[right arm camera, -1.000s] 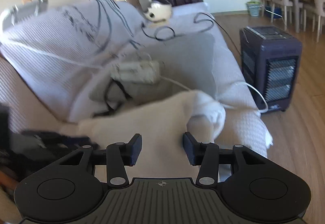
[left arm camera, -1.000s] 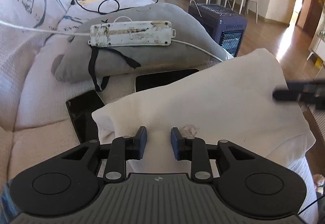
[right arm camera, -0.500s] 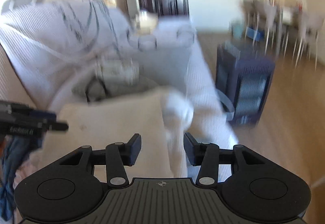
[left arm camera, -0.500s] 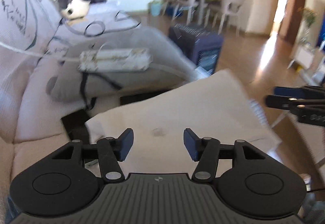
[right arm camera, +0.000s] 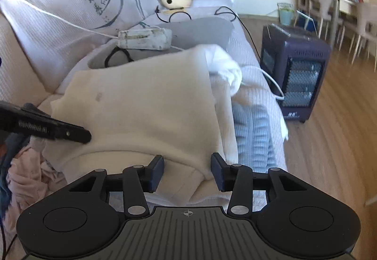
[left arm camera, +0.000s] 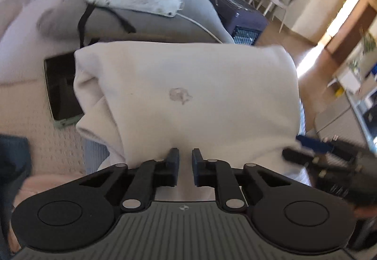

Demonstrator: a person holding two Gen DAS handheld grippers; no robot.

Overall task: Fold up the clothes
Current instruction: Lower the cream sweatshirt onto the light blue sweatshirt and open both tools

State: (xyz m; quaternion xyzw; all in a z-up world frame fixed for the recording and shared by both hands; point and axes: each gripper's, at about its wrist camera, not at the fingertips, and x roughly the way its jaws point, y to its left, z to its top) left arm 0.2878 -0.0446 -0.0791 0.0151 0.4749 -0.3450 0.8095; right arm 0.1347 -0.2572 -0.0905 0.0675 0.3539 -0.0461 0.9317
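Your tongs meet a cream sweater (left arm camera: pixel 188 95) folded on the sofa (left arm camera: pixel 26 99).
Left view: your left gripper (left arm camera: pixel 185 157) is closing on its near hem. Right view: your right gripper (right arm camera: pixel 187 163) stands open, straddling the hem's corner.

Almost nothing here can be read by you; on the side of the left gripper (right arm camera: pixel 47 129), at nine o'clock in the right wrist view, stands a line of pale lettering, too blurred to spell out; the sofa cushion (right arm camera: pixel 70 7) at eleven o'clock carries dark brush-style characters, which you cannot make out; the heater (right arm camera: pixel 294 64) at three o'clock bears a small pale logo low on its side, illegible; the stain-like mark on the white garment (left arm camera: pixel 183 85) is no text.
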